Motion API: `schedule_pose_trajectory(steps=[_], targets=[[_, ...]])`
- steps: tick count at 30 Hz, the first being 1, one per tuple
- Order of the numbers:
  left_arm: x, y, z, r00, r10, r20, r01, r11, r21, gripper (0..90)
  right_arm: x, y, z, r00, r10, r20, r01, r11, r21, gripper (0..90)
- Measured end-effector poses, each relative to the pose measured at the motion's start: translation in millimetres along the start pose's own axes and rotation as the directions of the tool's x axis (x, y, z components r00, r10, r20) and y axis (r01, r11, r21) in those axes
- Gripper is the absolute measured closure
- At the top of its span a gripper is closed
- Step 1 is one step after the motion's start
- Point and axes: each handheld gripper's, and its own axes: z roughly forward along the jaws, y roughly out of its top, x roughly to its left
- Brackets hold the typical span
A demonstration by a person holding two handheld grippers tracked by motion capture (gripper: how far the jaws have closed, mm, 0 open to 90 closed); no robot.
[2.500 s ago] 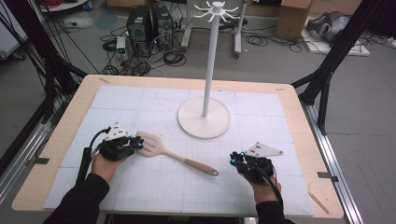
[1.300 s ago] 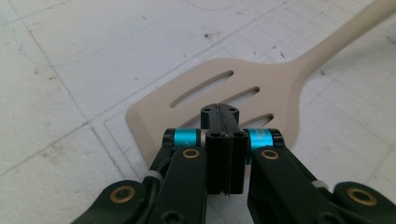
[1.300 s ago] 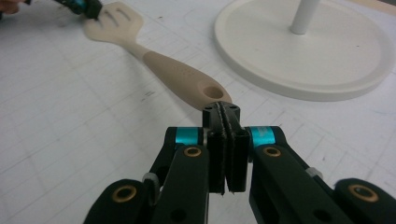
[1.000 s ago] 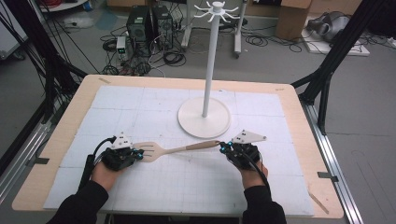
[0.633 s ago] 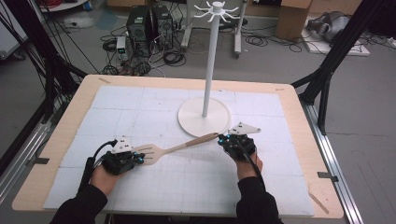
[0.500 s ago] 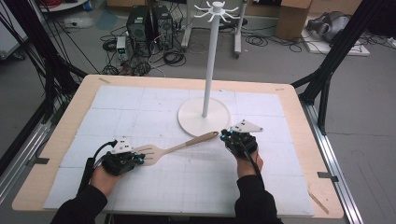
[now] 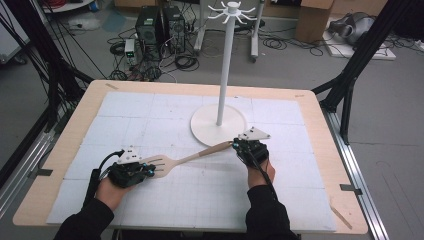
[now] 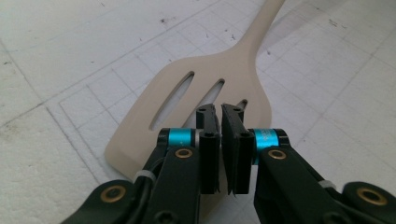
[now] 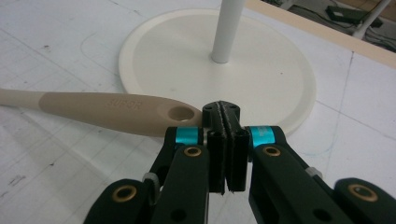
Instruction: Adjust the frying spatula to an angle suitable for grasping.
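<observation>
Two tongs, both pressed together: the left tongs point(image 8: 220, 112) over the beige slotted plastic spatula point(image 7: 187, 158) blade, the right tongs point(image 9: 224, 109) beside its handle hole, near the white round stand base point(image 9: 261, 65).

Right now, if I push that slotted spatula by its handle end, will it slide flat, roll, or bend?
The spatula probably slides or pivots rather than rolls: its wide slotted blade lies flat on the mat. It looks like one stiff moulded piece, so bending seems unlikely. It is likely light, so it may skid easily.

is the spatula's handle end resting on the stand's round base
No, in the right gripper view the slotted spatula handle end, with its hanging hole, lies on the mat just short of the stand base.
</observation>
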Motion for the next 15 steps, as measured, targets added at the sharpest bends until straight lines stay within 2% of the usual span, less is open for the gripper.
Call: schedule_pose_trajectory(steps=[2,7,12,15], targets=[[1.0,-0.1,-1.3,0.9999,-0.011,0.000,0.011,0.9999,-0.003,79.2,-0.8,-0.3,0.0,0.9999,0.005,-0.015,-0.005,1.000,0.003,89.1],[5.6,-1.3,-8.0,0.9993,-0.037,0.002,0.037,0.9992,-0.017,75.8,1.6,-0.3,1.6,0.9995,0.006,-0.030,-0.005,1.000,0.005,89.1],[14.0,-4.5,-24.4,0.9975,-0.070,-0.004,0.070,0.9954,-0.066,75.8,4.0,-1.2,6.5,0.9985,0.024,-0.050,-0.024,1.000,0.000,89.1],[21.8,-6.7,-39.2,0.9957,-0.091,-0.013,0.089,0.9894,-0.114,75.2,7.1,-1.2,9.8,0.9972,0.033,-0.067,-0.034,0.999,-0.009,89.1]])
